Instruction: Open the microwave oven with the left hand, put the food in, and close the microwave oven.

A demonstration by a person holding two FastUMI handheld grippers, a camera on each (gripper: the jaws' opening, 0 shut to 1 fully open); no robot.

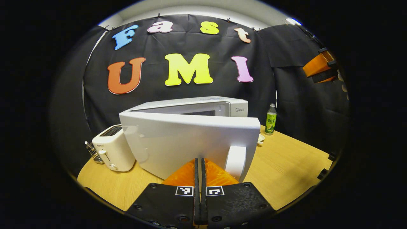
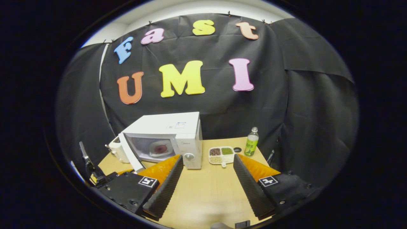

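While the microwave oven [image 2: 167, 140] door [image 1: 190, 143] stands ajar, a plate [image 2: 160, 148] already sits inside, so only closing appears left. The left gripper [image 1: 200, 171] has its fingers pressed together just before the door; the right gripper [image 2: 206, 178], fingers spread and empty, hangs above the surface [image 2: 203, 190].

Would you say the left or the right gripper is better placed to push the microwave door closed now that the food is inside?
Left, probably. The left gripper, fingers together, sits right at the open door near its handle. The right gripper hangs open, back from the microwave, over the table.
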